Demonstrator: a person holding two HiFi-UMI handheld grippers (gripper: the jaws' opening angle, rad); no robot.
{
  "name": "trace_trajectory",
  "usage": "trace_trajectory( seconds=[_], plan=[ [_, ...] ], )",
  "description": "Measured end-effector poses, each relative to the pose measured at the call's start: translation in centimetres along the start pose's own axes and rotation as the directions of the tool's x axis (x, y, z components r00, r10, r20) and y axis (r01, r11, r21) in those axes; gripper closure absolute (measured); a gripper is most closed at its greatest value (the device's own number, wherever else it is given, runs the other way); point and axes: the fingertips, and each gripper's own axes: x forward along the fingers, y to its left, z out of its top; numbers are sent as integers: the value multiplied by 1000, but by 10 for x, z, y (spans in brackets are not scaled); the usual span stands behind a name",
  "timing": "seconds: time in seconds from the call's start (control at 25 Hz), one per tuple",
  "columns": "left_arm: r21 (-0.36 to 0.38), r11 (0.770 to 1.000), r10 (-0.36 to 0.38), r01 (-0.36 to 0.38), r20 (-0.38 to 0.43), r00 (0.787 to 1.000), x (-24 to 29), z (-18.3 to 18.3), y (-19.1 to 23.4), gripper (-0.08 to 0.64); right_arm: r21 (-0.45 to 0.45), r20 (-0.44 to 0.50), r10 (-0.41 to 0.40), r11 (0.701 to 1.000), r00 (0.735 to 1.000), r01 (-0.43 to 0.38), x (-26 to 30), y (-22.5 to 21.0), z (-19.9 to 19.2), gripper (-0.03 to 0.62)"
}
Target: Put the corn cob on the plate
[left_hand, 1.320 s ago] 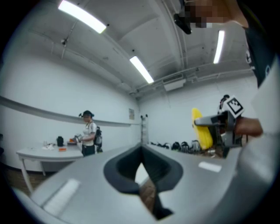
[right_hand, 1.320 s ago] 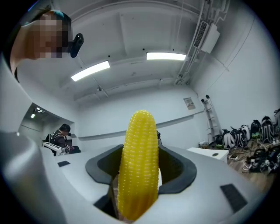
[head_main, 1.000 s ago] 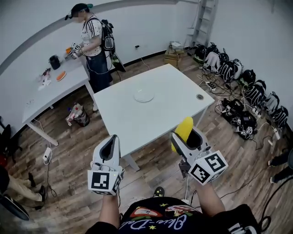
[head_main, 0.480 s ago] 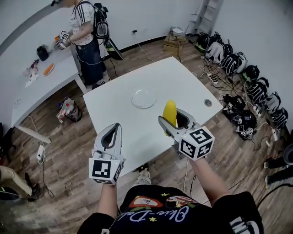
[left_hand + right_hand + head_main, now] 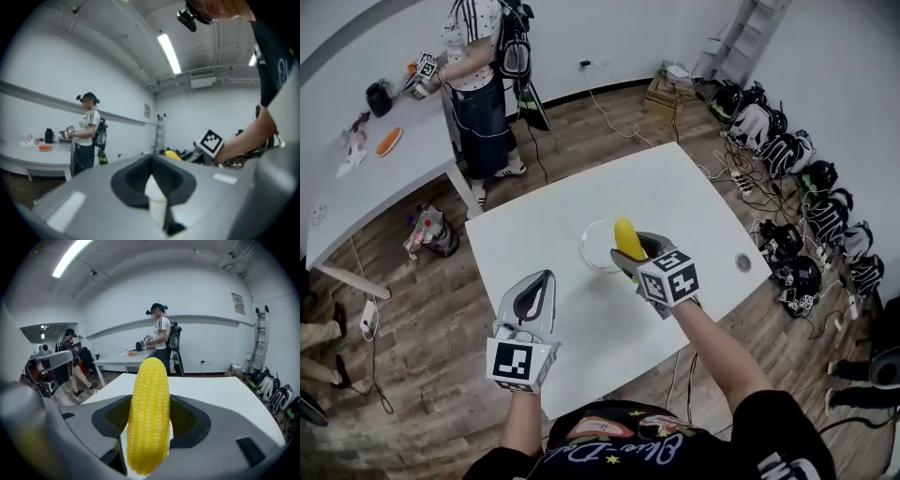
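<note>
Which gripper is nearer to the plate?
Right. The right gripper, shut on the corn cob, is at the plate's right edge; the left gripper is apart, by the table's near edge.

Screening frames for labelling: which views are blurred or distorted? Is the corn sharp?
Head view: sharp, slightly bowed; corn cob and plate crisp. Right gripper view: fisheye vignette, corn cob sharp. Left gripper view: fisheye, near jaws blurred, ceiling light bright.

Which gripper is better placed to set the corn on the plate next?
Right. The right gripper is already shut on the corn, and in the head view it hangs at the rim of the plate. The left gripper is shut, empty, and farther back from the plate.
</note>
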Motion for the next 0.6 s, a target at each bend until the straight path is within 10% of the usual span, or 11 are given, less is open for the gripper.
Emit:
trace_trajectory(
  seconds=[0.28,0.6],
  plan=[
    [-62,996,64,-66,-38,997,9,-19,43,561,-20,-321,78,996,944,-89,85,-19,-37,339],
    [-70,991,113,-117,-51,992,8,-26,73,561,-5,-405,76,996,911,-85,128,-19,-51,339]
  ],
)
